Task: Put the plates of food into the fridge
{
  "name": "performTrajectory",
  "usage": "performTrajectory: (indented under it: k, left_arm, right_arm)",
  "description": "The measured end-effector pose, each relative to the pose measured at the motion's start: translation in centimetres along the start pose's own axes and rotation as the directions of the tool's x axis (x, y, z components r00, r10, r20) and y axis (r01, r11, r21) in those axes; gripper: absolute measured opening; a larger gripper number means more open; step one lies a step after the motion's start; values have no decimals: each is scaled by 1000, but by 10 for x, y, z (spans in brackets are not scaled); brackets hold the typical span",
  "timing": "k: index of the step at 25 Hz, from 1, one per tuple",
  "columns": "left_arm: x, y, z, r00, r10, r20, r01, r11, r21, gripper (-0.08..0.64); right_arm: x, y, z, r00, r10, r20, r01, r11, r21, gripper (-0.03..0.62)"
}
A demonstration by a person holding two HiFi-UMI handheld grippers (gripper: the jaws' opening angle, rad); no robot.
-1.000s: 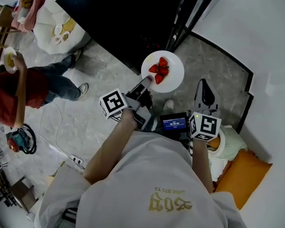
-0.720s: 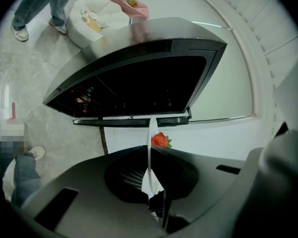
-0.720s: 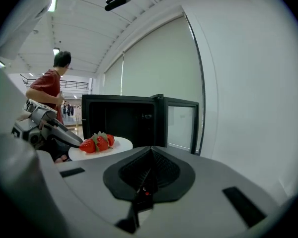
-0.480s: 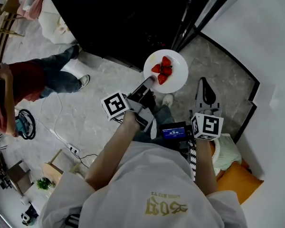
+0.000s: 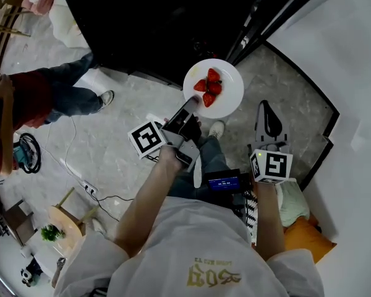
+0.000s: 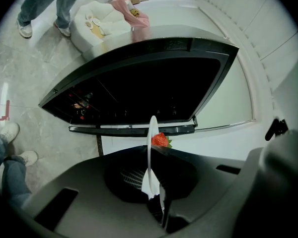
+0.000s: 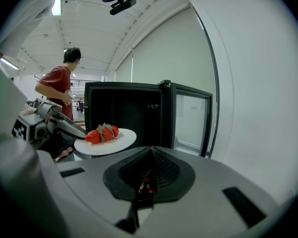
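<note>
A pale marble floor [image 5: 111, 159] is seen from above. At the far left a person in a red shirt [image 5: 18, 104] is cut off by the frame edge. The top of the head view is filled by the black fridge [image 5: 154, 23], whose interior is too dark for its contents to be made out. The left gripper [image 5: 188, 108] is held just before it, its jaws clamped on the near rim of a white plate [image 5: 227, 101]. In the left gripper view the plate is seen edge-on, so only one of the strawberries [image 5: 208, 90] shows there. The plate is carried level in front of the dark opening, clear of the floor. Further right, the right gripper [image 5: 265, 111] is held apart from the plate, its jaws pressed together on nothing. An orange cushion [image 5: 304, 235] is partly hidden behind the right arm.
</note>
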State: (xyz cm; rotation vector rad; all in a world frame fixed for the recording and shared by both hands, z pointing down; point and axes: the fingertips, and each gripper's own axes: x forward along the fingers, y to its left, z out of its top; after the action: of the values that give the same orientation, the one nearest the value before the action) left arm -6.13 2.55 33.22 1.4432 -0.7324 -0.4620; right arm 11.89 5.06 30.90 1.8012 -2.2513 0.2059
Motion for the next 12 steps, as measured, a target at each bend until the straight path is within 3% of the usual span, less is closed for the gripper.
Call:
performTrajectory:
  k: [7,12]
  left_arm:
    - [14,29,24,997,31,64,-28,999,-36,17]
    - [18,43,30,997,12,77,-7,998,-65,17]
  right_arm:
    - [25,-12,-14,1000,-13,-12,14,1000,29,9]
    - [37,-6,-29,1000,-11,-5,11,999,31,9]
